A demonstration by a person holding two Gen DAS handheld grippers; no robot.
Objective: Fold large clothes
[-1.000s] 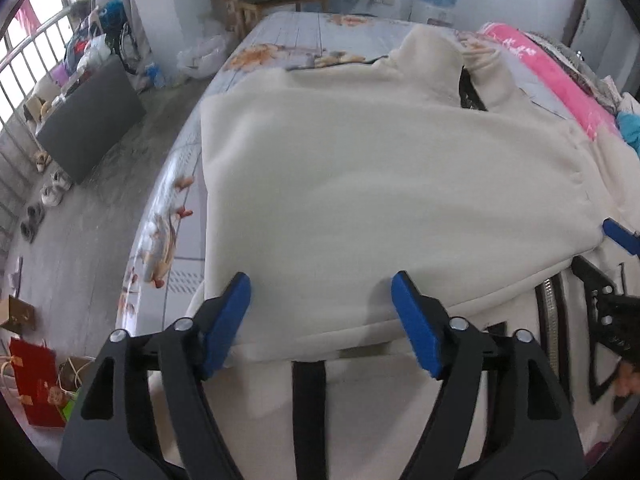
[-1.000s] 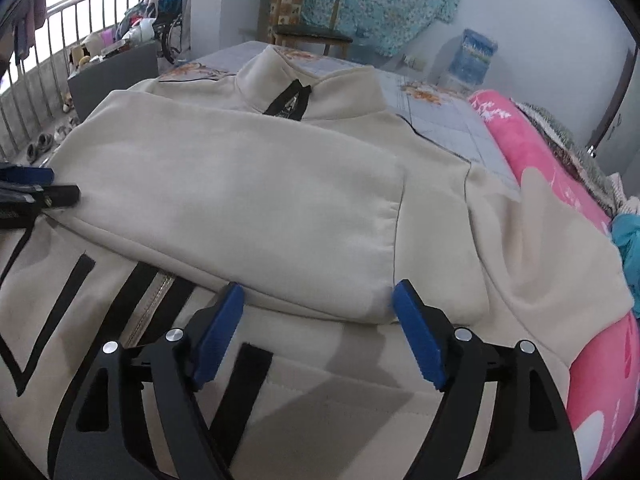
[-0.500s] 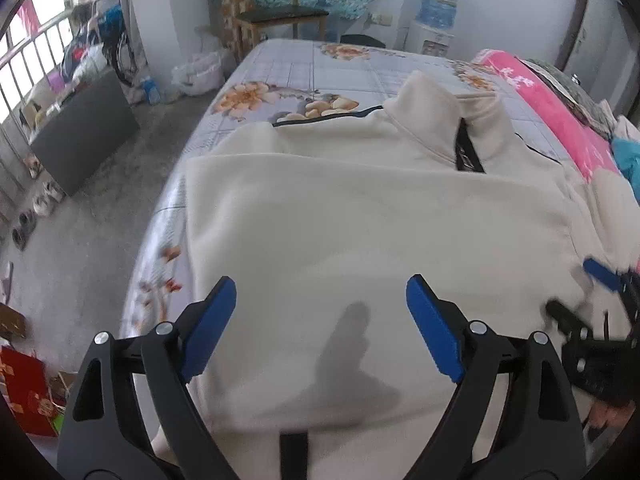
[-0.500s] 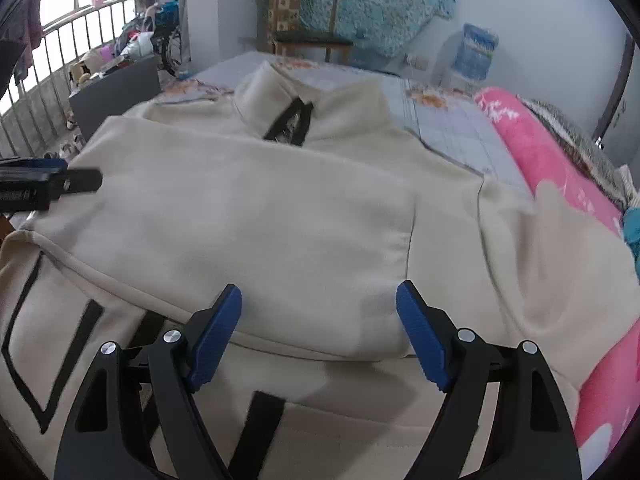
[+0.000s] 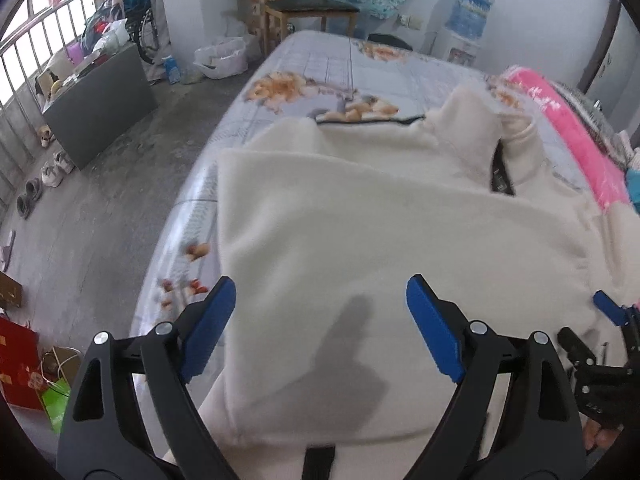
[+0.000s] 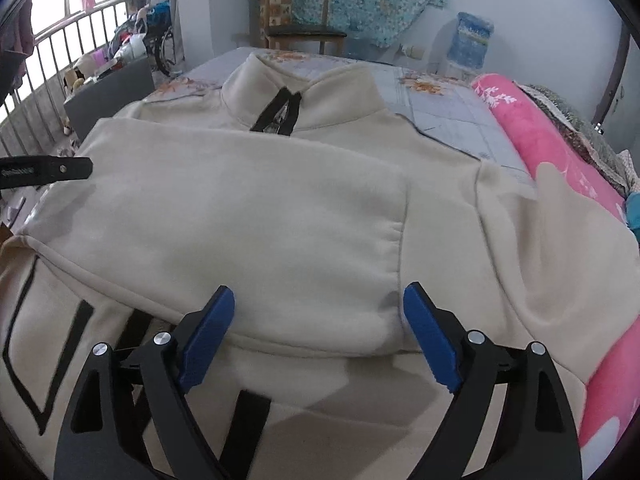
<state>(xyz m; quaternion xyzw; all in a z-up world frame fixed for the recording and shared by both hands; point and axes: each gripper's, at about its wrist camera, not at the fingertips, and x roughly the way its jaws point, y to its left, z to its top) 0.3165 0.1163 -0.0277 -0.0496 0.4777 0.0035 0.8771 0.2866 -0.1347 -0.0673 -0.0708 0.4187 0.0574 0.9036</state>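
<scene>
Ahead of both grippers, a large cream fleece jacket with black stripe markings point(image 6: 280, 216) lies spread on a bed covered by a grey floral-print sheet point(image 5: 320, 68). One sleeve is folded across the chest, with its cuff end point(image 6: 396, 276) just beyond the right gripper's fingertips. The stand-up collar with black zipper tape point(image 6: 280, 114) sits at the far end of the garment from both grippers.

The left gripper point(image 5: 320, 328) hangs above the folded sleeve, over the jacket's left part. Its blue-padded jaws are spread wide and hold nothing; its shadow falls on the fleece between them.

The right gripper point(image 6: 318, 336) sits above the lower edge of the sleeve. Its jaws are likewise spread wide, with no cloth between them. In the left wrist view, this gripper appears at the right edge point(image 5: 608, 344). In the right wrist view, a black part of the left gripper point(image 6: 44, 170) appears at the left edge.

To the right of the right gripper, a pink blanket with white floral print point(image 6: 560, 152) lies along the bed. Beyond the bed stand a wooden chair with a dark seat point(image 6: 304, 32) and a blue water dispenser bottle point(image 6: 474, 38).
</scene>
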